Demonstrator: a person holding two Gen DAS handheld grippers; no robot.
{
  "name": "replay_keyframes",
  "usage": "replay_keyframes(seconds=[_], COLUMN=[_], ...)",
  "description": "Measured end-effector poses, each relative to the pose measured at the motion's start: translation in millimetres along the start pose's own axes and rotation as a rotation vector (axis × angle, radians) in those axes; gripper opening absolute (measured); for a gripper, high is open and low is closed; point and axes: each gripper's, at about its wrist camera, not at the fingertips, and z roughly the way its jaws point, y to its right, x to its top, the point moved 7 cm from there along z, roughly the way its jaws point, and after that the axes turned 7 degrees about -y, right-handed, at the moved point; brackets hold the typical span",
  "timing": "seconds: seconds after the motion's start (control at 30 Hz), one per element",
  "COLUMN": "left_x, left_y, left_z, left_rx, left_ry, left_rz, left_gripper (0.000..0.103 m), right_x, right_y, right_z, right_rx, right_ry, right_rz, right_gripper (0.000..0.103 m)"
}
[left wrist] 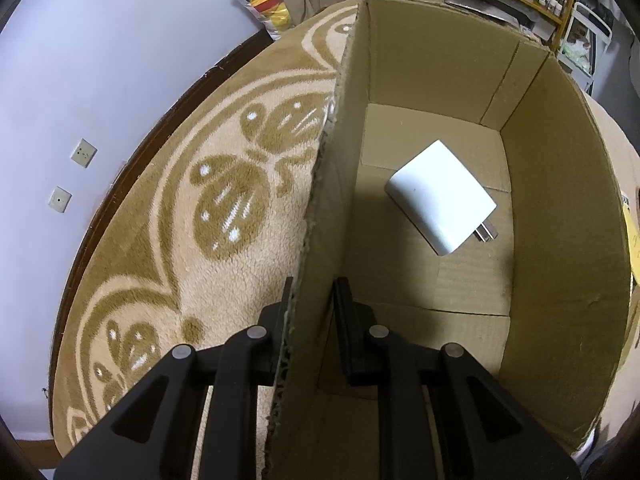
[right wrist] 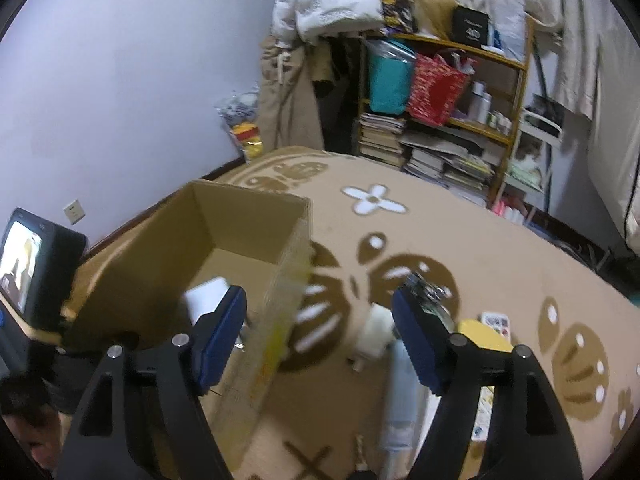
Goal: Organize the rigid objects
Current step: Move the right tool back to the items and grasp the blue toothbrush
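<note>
Cardboard box [left wrist: 432, 80]: open-topped, standing on the patterned carpet [left wrist: 168, 208], and serving as the collecting bin for the rigid items. Left tongs [left wrist: 312, 304]: they straddle the box's left wall near its close corner, one finger outside on the carpet side and one inside; the outer finger lies against the board while a sliver of gap shows beside the inner one, so I cannot tell whether I am truly clamped or only bracketing it. I judge the placement is meant to steady the box and keep its mouth square while the other hand loads it. White charger [left wrist: 440, 196]: plug prongs showing, lying flat on the box floor toward the right wall, apart from every side; the sole item inside. Right tongs [right wrist: 320, 328]: spread wide with nothing between the blue pads [right wrist: 224, 332], hanging over the box's right wall and the carpet beside it, the picture blurred. I judge they are carrying nothing and heading for the next pick. Awaiting collection on the carpet, just right of the box: a small white block [right wrist: 374, 334], a pale blue cylinder [right wrist: 400, 400], a yellow item [right wrist: 486, 338] and a little patterned card [right wrist: 496, 322], all too blurred to identify further. Far right: cluttered shelves [right wrist: 448, 128], not part of the lot.
</note>
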Motion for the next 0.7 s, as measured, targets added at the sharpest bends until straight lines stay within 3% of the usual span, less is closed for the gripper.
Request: replay_keyframes(seconds=[0.2,0.63,0.7], left_x=[-1,0,0], left_y=[1,2,2], left_z=[-3,-4,-5], left_rx=[0.005,0.009,0.009], left_ry=[0.011,0.007,0.007], left_rz=[0.006,0.009,0.012], left_gripper=[0.016,0.016,0.016], right_x=[-26,-72,-72], right_y=[25,65,67], right_z=[15,64,69], right_rx=[-0.014,-0.015,-0.007], right_ry=[-0.012,-0.189,-0.204], right_rz=[0.030,0.158,0.169], right_gripper=[0.079,0.079,0.074])
